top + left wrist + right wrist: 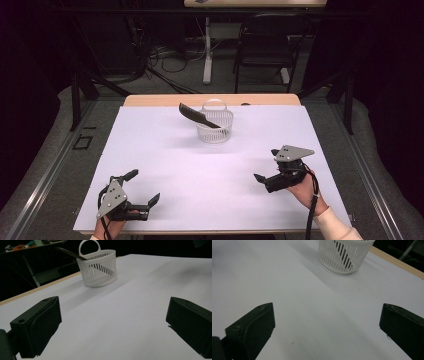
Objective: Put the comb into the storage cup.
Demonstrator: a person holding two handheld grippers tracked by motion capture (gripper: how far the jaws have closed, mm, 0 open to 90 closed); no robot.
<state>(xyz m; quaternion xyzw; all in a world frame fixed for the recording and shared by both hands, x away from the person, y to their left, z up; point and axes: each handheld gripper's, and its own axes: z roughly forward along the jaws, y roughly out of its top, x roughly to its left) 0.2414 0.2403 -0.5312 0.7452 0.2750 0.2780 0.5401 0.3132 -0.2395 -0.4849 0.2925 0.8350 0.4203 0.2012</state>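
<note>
Comb (197,116) leans in basket (215,127) at far desk (200,165) centre. Left tool (142,187) and right tool (267,165) wide open, empty, well short of basket. Comb likely light, stiff; grip protruding end.

A comb (198,116) leans in a basket (215,131) at the table's (165,165) far middle.

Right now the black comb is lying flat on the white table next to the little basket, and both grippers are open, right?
Not quite. The black comb isn't flat on the table; it stands tilted inside the white basket, one end sticking out over the rim, as the high view shows. The left gripper and right gripper are open.
</note>
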